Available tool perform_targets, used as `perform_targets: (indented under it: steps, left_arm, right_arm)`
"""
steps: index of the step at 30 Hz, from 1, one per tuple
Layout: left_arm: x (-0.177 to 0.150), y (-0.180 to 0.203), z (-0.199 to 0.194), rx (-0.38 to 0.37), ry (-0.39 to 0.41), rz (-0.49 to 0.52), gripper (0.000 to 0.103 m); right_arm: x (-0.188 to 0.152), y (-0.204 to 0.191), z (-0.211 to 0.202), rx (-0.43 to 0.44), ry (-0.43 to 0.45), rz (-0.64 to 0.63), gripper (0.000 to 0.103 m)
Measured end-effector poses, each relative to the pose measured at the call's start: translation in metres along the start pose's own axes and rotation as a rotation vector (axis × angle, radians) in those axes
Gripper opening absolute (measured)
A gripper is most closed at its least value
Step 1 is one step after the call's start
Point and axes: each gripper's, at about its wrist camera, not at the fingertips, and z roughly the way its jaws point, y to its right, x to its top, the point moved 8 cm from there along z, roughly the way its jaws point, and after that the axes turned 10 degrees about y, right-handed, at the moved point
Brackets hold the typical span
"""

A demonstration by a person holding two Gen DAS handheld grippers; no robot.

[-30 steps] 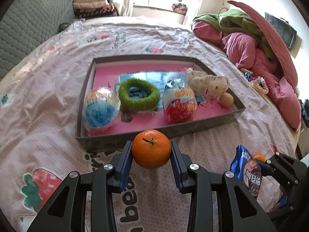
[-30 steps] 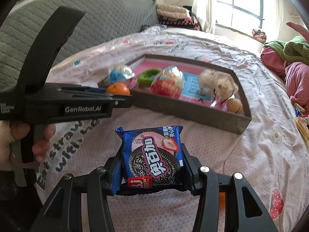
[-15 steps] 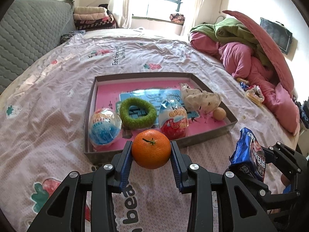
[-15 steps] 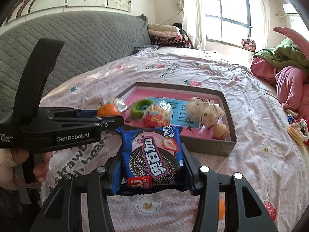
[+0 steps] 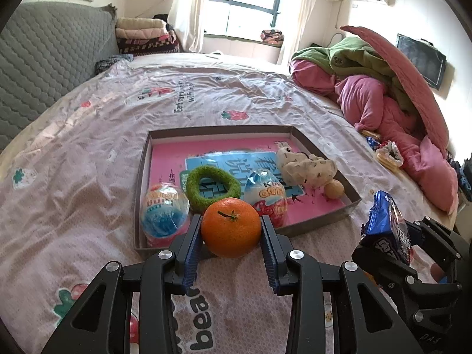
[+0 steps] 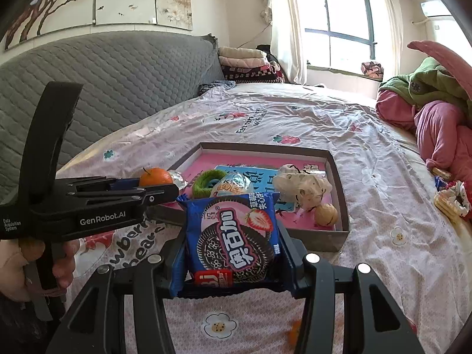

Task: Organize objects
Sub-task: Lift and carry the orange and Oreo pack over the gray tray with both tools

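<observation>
My left gripper (image 5: pixel 231 230) is shut on an orange tangerine (image 5: pixel 231 226), held in the air in front of the near wall of a grey tray (image 5: pixel 298 132) with a pink floor. The tangerine also shows in the right wrist view (image 6: pixel 155 176). My right gripper (image 6: pixel 233 236) is shut on a blue cookie packet (image 6: pixel 234 236), raised to the right of the left gripper; the packet shows in the left wrist view (image 5: pixel 389 230). In the tray lie a green ring (image 5: pixel 213 187), two foil-wrapped eggs (image 5: pixel 163 212) (image 5: pixel 267 193), a spotted plush (image 5: pixel 306 165) and a small tan ball (image 5: pixel 334 189).
The tray (image 6: pixel 336 168) sits on a bed with a pink strawberry-print sheet (image 5: pixel 88 162). A grey quilted headboard (image 6: pixel 118 70) is at the left. Piled pink and green bedding (image 5: pixel 377 88) lies at the right, with snack packets (image 5: pixel 388 155) beside it.
Both grippers have pulled back and risen from the tray, each keeping its hold. The tray now looks smaller and farther away in both views.
</observation>
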Motion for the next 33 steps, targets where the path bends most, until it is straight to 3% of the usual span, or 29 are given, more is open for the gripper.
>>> perform_targets:
  steps: [8, 33]
  left_arm:
    - [0.009, 0.000, 0.002, 0.027, 0.032, 0.037, 0.039]
    - [0.024, -0.014, 0.008, 0.040, 0.046, 0.008, 0.039]
  right_arm:
    - [0.010, 0.004, 0.008, 0.004, 0.009, 0.006, 0.051]
    - [0.027, 0.015, 0.023, -0.003, 0.025, -0.013, 0.051]
